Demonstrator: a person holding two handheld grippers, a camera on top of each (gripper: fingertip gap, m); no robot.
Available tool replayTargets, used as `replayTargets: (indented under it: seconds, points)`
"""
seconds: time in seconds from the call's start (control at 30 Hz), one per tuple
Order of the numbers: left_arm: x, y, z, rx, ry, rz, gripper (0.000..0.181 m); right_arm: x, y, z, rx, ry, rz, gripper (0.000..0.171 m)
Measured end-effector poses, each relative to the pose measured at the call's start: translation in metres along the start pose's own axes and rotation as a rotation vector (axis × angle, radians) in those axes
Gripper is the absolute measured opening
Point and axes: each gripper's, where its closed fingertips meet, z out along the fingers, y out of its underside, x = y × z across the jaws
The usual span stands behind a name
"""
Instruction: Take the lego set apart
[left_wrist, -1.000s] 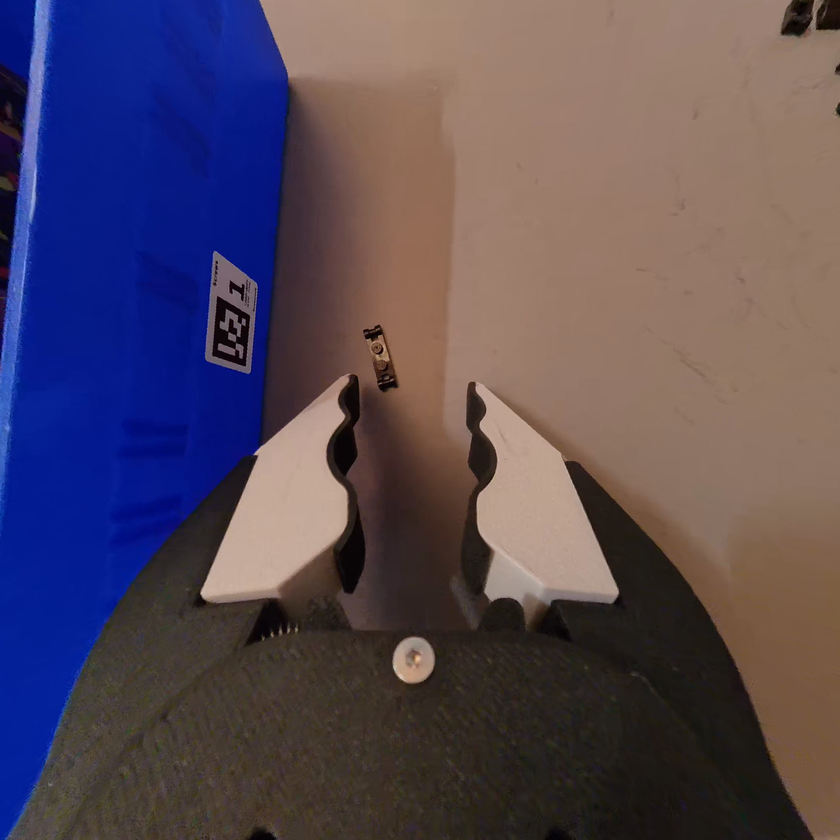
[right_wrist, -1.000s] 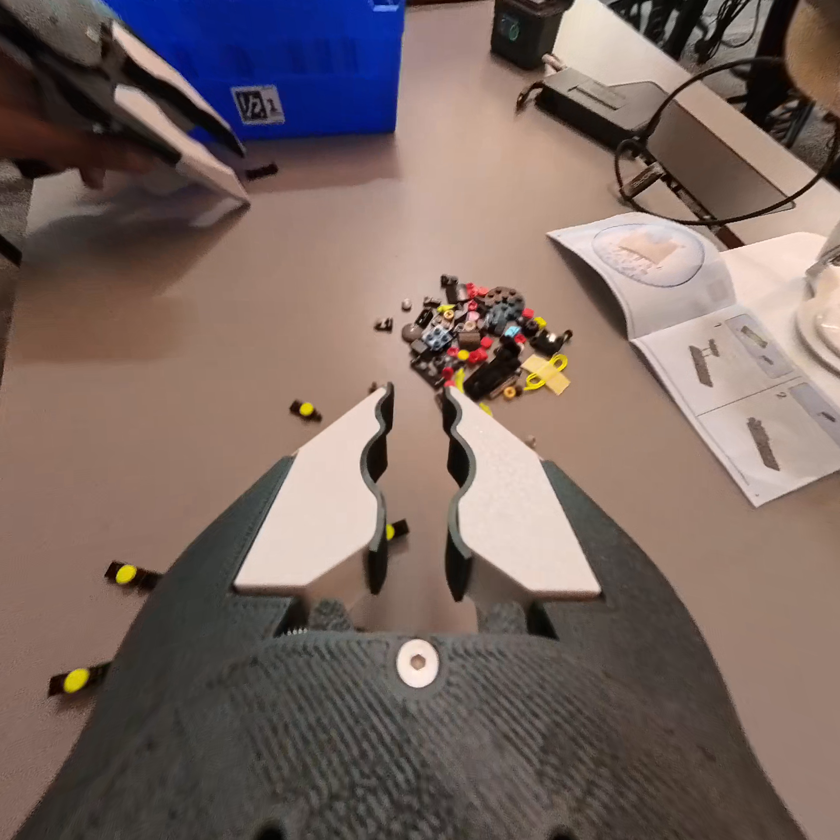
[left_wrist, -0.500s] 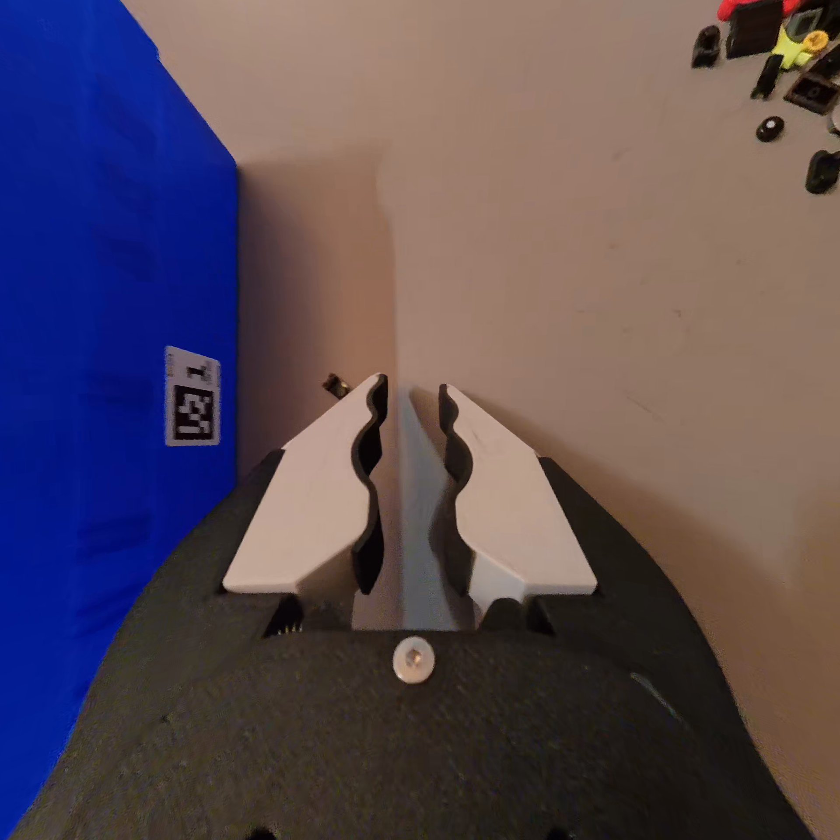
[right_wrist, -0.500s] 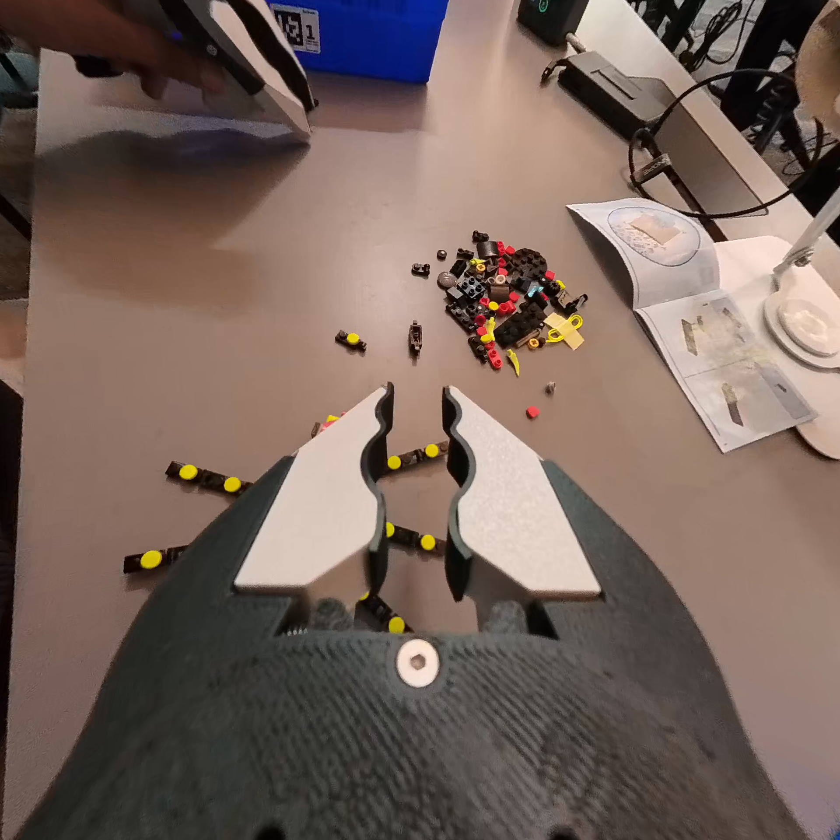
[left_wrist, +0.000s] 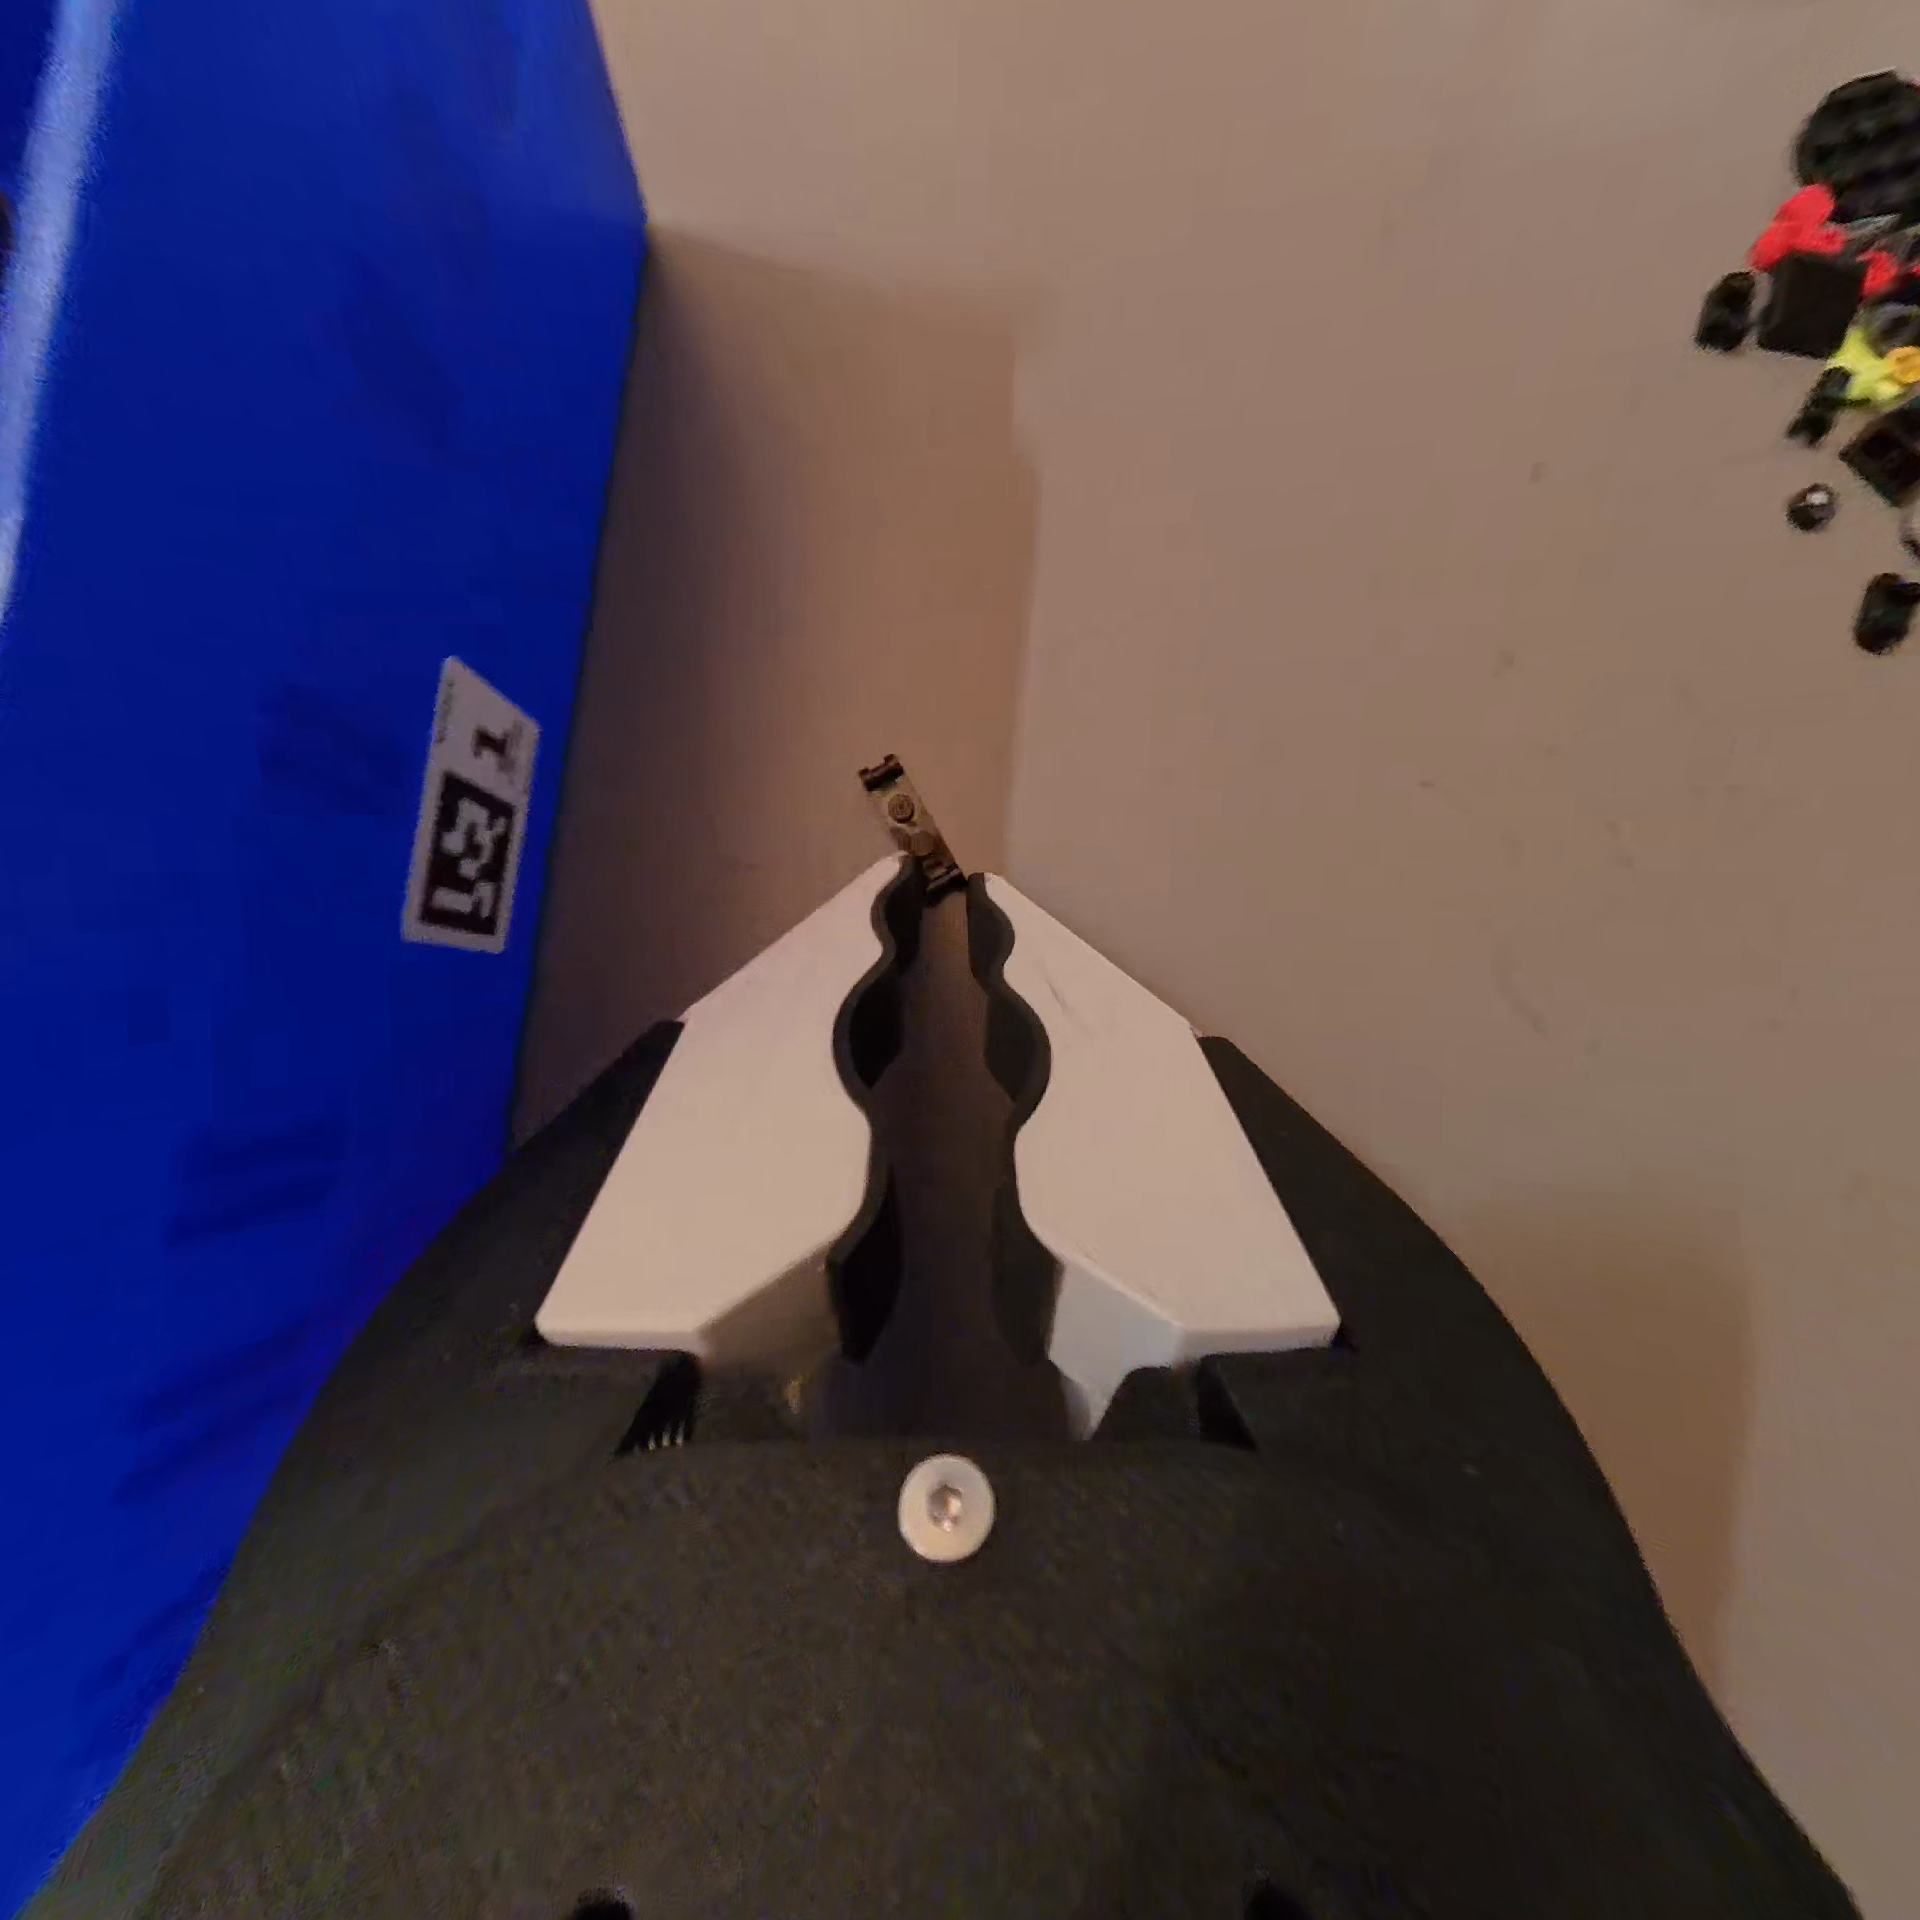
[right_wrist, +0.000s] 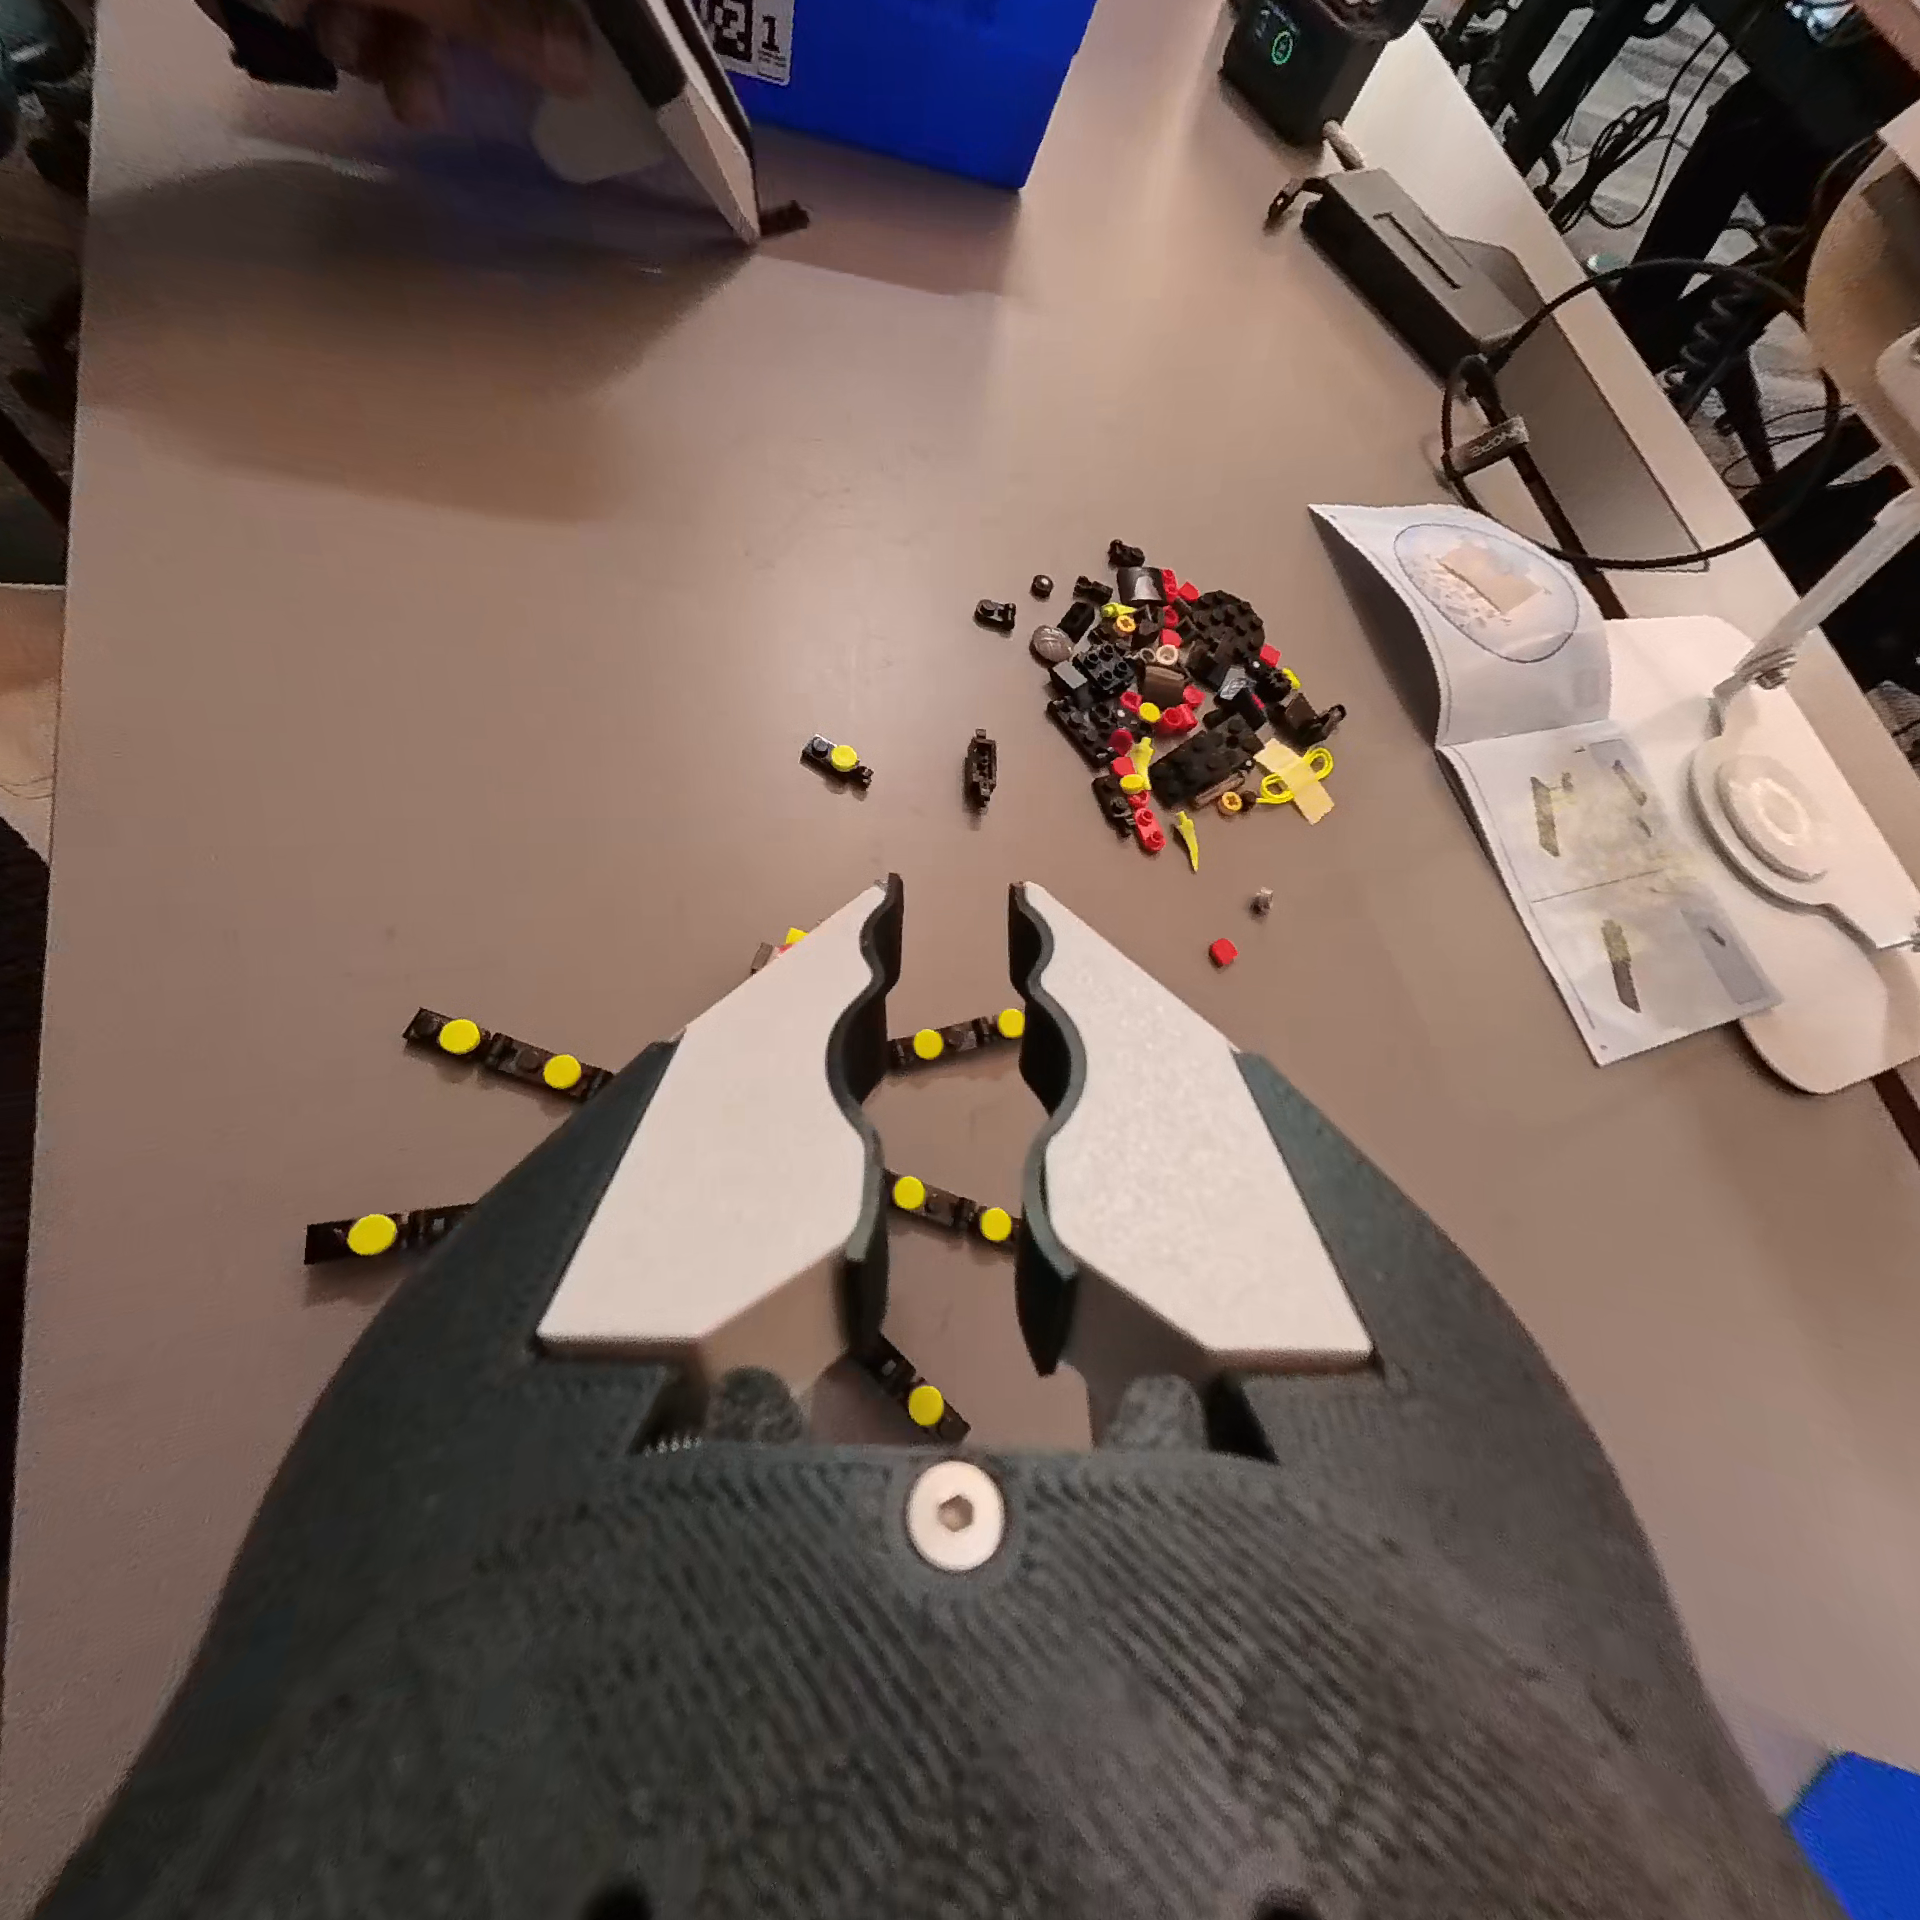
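My left gripper (left_wrist: 940, 883) pinches only the end of the small black lego piece (left_wrist: 906, 821), mid-frame beside the blue plastic bin (left_wrist: 260, 623); it could slip. Right gripper (right_wrist: 954, 899) hangs parted.

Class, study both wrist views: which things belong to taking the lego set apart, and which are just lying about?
Job:
left gripper, shut on small black lego piece
right gripper, open
black strips with yellow studs
loose brick pile

Lying about:
blue bin
instruction booklet
black cable
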Motion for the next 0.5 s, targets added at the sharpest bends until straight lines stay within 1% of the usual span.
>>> replayTargets:
  seconds: [0.17, 0.33, 0.43, 0.5]
  points:
    - [0.039, -0.014, 0.011, 0.004, 0.108, 0.093, 0.007, 0.000, -0.003, -0.001, 0.010, 0.000, 0.001, 0.019]
    - [0.116, -0.032, 0.026, 0.013, 0.305, 0.226, 0.007, -0.002, -0.003, 0.000, 0.004, 0.001, -0.007, 0.019]
    - [0.156, -0.045, 0.028, 0.051, 0.369, 0.332, 0.006, -0.004, -0.001, 0.002, -0.007, -0.001, -0.008, 0.019]
    - [0.174, -0.052, 0.027, 0.093, 0.385, 0.388, 0.007, -0.004, 0.000, 0.002, -0.009, -0.002, -0.006, 0.019]
